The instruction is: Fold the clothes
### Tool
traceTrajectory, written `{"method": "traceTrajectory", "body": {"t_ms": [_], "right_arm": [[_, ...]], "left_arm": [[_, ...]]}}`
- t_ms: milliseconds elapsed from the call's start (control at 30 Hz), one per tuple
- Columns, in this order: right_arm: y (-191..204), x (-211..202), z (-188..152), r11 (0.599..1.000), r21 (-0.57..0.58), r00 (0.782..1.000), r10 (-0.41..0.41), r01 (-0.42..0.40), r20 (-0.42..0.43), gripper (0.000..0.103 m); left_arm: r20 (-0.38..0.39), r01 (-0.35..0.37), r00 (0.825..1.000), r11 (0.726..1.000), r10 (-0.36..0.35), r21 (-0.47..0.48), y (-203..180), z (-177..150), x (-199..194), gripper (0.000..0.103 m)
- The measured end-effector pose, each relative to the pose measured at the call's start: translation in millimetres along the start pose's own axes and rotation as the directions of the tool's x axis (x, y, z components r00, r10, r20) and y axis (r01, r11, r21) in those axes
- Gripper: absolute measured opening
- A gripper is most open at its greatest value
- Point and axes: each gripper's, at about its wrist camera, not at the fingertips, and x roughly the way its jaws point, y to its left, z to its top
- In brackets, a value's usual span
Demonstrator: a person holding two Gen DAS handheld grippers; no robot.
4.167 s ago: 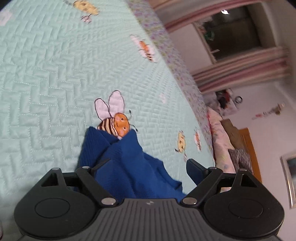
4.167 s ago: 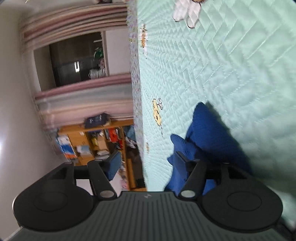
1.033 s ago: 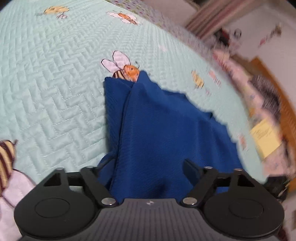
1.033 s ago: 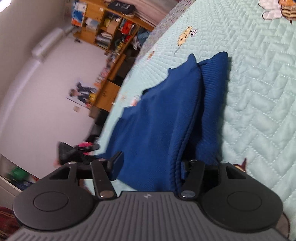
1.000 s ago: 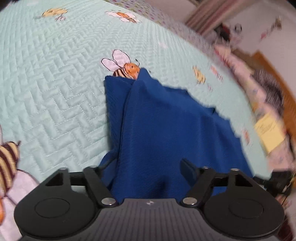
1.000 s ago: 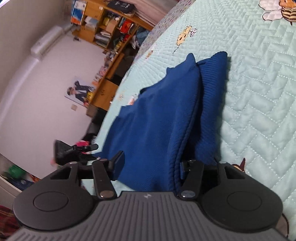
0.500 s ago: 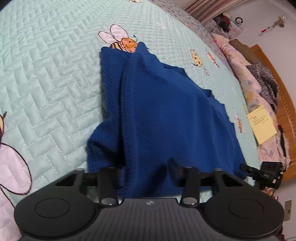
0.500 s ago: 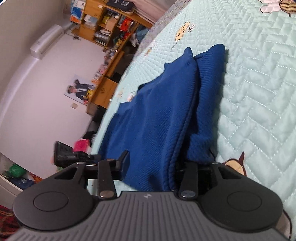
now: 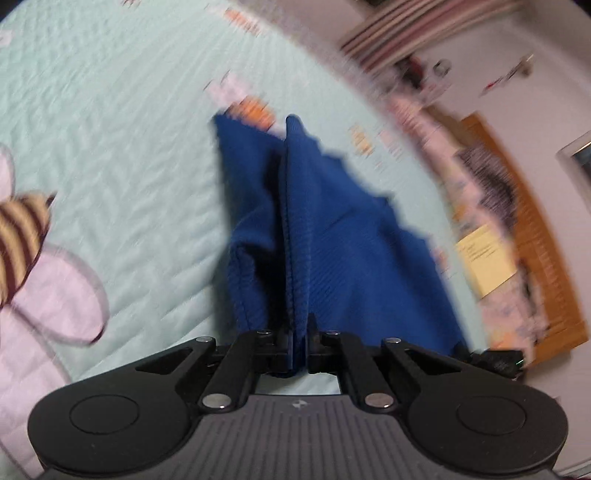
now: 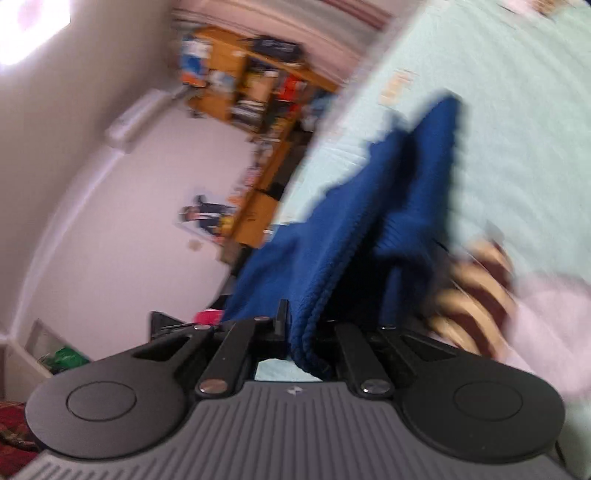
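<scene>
Both wrist views blurred: left claw point(image 9: 300, 345) and right claw point(image 10: 308, 341) each clamped on blue garment point(image 9: 332, 229).

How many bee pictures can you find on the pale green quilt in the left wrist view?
2 clear ones: a big striped bee with pink wings at the left edge, and an orange bee half behind the blue knitted garment. Blurred marks farther off may be more.

The garment point(image 9: 332, 229) lies on the bedspread point(image 9: 110, 129), bee patch point(image 9: 33, 243) left.

Pale walls; wooden bookshelf point(image 10: 255, 81) — cluttered — against the far wall; striped curtains point(image 9: 399, 33); wooden headboard point(image 9: 535, 236) at the bed's edge.
</scene>
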Motion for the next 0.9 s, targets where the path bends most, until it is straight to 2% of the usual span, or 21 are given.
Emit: {"method": "traceTrajectory", "body": {"t_ms": [33, 133, 200, 267, 300, 367, 400, 433, 467, 500, 533, 567, 633, 667, 700, 767, 833, 900], "right_arm": [[-3, 0, -2, 1.0, 0.012, 1.0, -0.005, 0.005, 0.009, 0.005], [-5, 2, -1, 1.0, 0.011, 0.999, -0.022, 0.022, 0.027, 0.005], [0, 7, 5, 0.998, -0.012, 0.999, -0.054, 0.054, 0.008, 0.007], [4, 12, 10, 0.994, -0.04, 0.995, -0.099, 0.098, -0.005, 0.015], [6, 15, 12, 0.993, -0.052, 0.994, -0.109, 0.108, -0.007, 0.019], [11, 21, 16, 0.99, -0.074, 0.993, -0.118, 0.117, -0.01, 0.032], [14, 26, 17, 0.988, -0.092, 0.992, -0.124, 0.122, -0.018, 0.033], [17, 31, 19, 0.985, -0.114, 0.991, -0.132, 0.128, -0.029, 0.033], [20, 36, 20, 0.982, -0.136, 0.989, -0.14, 0.134, -0.04, 0.032], [22, 40, 21, 0.981, -0.141, 0.989, -0.141, 0.133, -0.051, 0.029], [22, 43, 22, 0.982, -0.138, 0.988, -0.139, 0.13, -0.062, 0.014], [22, 41, 22, 0.99, -0.106, 0.994, -0.095, 0.089, -0.054, 0.005], [23, 28, 20, 0.999, -0.034, 0.999, 0.036, -0.036, -0.013, 0.005], [26, 19, 17, 0.995, -0.024, 0.995, 0.1, -0.1, 0.003, 0.005], [25, 14, 13, 0.993, -0.013, 0.993, 0.117, -0.117, 0.005, 0.005], [18, 9, 5, 0.996, 0.019, 0.996, 0.09, -0.09, -0.015, 0.005], [5, 13, -2, 0.999, 0.023, 0.997, -0.023, 0.025, -0.067, 0.005], [1, 20, -6, 0.994, -0.008, 0.991, -0.111, 0.111, -0.08, 0.002]], "left_arm": [[-0.009, -0.017, 1.0, 1.0, 0.017, -0.007, 3, -1, 5, 0.005], [0.022, 0.003, 1.0, 0.998, -0.001, -0.059, 10, 1, 9, 0.006], [0.039, 0.012, 0.999, 0.998, -0.01, -0.058, 8, 4, 10, 0.012], [0.044, 0.014, 0.999, 0.999, -0.012, -0.037, 4, 5, 14, 0.03], [0.047, 0.015, 0.999, 1.0, -0.013, -0.027, 1, 6, 16, 0.033], [0.052, 0.016, 0.999, 1.0, -0.016, -0.006, -3, 8, 19, 0.048], [0.055, 0.017, 0.998, 1.0, -0.017, 0.004, -5, 9, 21, 0.053], [0.057, 0.018, 0.998, 1.0, -0.019, 0.014, -8, 10, 23, 0.052], [0.034, 0.003, 0.999, 0.999, -0.004, 0.034, -13, 12, 28, 0.046], [0.01, -0.012, 1.0, 0.999, 0.011, 0.053, -18, 14, 32, 0.015], [-0.014, -0.008, 1.0, 0.998, 0.009, 0.056, -21, 16, 34, 0.005], [-0.013, 0.026, 1.0, 0.999, -0.026, 0.046, -23, 15, 30, 0.005], [0.017, 0.095, 0.995, 0.995, -0.095, 0.036, -17, 12, 6, 0.005], [0.033, 0.129, 0.991, 0.991, -0.13, 0.032, -15, 10, -6, 0.005], [0.049, 0.163, 0.985, 0.986, -0.164, 0.028, -12, 8, -18, 0.005], [0.007, 0.118, 0.993, 0.993, -0.118, 0.016, -1, 3, -18, 0.005], [-0.042, 0.053, 0.998, 0.998, -0.052, 0.018, 6, -1, -7, 0.006], [-0.072, -0.016, 0.997, 1.0, 0.018, 0.027, 7, -5, 8, 0.008]]}}
